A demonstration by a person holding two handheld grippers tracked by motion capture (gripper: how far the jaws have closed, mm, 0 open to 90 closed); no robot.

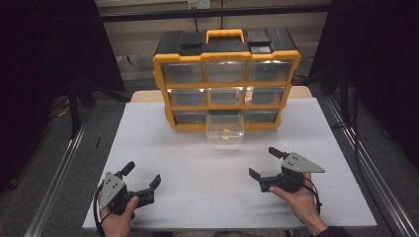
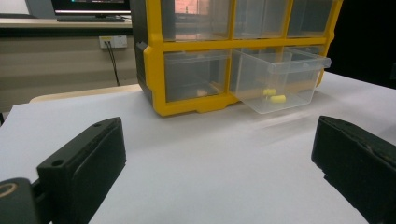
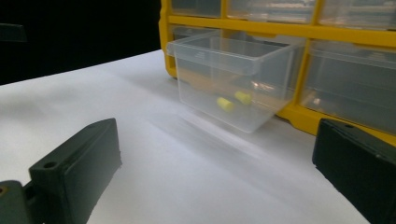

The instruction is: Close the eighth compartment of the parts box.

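Lab workspace — black curtains [image 1: 44, 44], metal frame rails [image 1: 57, 173], monitor [image 2: 91, 5]

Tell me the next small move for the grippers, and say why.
Probably bring the right gripper forward toward the pulled-out clear drawer. That drawer sticks out of the bottom row of the yellow organizer with two small yellow pieces inside. Both grippers rest open and empty on the white table, well short of it, and the left gripper lies a little farther away.

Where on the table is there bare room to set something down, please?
Between the left gripper and right gripper, up to the open drawer, the table is bare. It is crowded at the organizer.
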